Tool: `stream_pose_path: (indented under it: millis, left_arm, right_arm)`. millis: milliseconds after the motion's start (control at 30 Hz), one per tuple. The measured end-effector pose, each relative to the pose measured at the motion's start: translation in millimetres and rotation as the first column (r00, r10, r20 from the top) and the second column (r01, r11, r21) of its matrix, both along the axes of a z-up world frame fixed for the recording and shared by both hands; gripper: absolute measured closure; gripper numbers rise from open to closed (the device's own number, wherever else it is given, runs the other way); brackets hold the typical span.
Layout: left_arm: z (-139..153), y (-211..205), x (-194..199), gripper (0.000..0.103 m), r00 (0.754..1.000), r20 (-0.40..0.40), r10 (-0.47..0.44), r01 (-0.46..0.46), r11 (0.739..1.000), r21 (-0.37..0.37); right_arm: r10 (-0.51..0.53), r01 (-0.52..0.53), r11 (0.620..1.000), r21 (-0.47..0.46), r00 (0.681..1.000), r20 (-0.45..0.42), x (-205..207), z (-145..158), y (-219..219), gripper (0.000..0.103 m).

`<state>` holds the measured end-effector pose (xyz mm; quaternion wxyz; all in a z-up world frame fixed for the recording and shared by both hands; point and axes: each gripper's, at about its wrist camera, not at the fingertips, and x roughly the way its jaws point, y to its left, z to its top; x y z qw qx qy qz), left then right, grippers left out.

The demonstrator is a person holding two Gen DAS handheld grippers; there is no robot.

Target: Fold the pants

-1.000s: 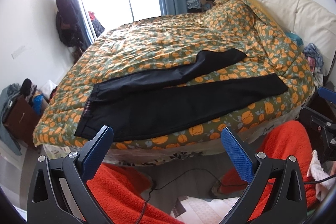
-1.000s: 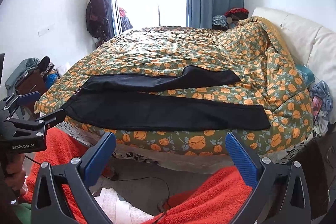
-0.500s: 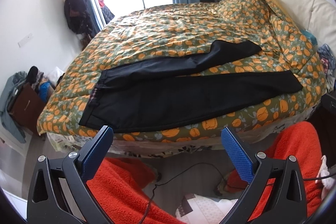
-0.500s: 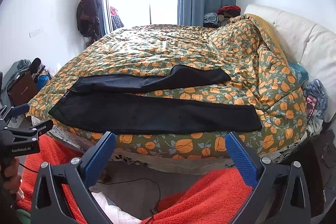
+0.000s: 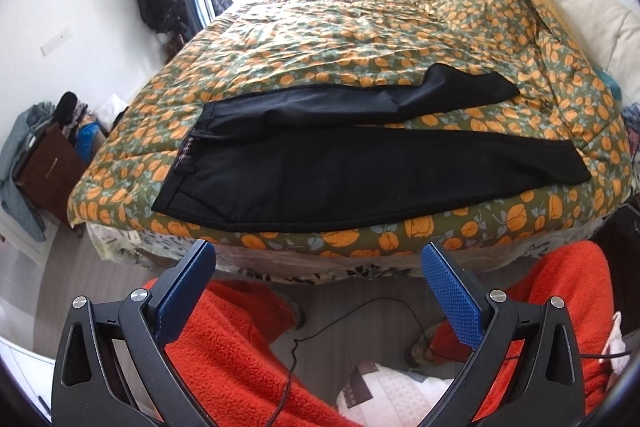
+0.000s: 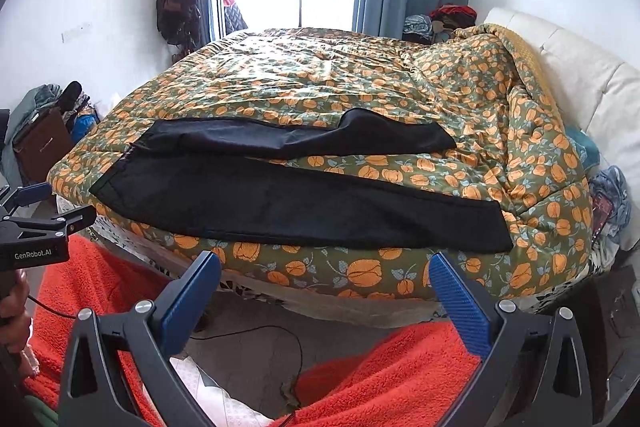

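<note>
Black pants (image 5: 340, 171) lie spread flat on the near side of the bed, waistband at the left, two legs running right; they also show in the right wrist view (image 6: 296, 199). The far leg is shorter and bends upward at its end. My left gripper (image 5: 318, 259) is open and empty, held in front of the bed edge, below the pants' middle. My right gripper (image 6: 326, 269) is open and empty, in front of the bed edge below the near leg. The left gripper also shows at the left edge of the right wrist view (image 6: 44, 207).
The bed carries a green quilt with orange fruit print (image 5: 360, 39), bunched up at the right by a cream headboard (image 6: 580, 79). Red fleece-clad legs (image 6: 392, 379) and a black cable (image 5: 320, 331) are below. A brown nightstand with clothes (image 5: 44, 163) stands at the left.
Both grippers have moved closer to the bed and a little left, so the pants look larger. Both stay open and empty. The pants have not moved.
</note>
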<state>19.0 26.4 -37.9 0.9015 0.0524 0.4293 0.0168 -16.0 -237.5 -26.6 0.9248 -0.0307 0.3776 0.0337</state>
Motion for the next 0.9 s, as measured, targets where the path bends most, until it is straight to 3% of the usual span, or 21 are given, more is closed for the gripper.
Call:
stream_pose_path:
  millis: [900]
  left_arm:
    - [-4.0,-8.7,-1.7,0.000,1.000,-0.012,-0.020,0.020,0.999,0.032]
  right_arm:
    - [-0.082,0.082,0.997,-0.002,0.996,-0.024,-0.2,-4.8,-11.2,0.001]
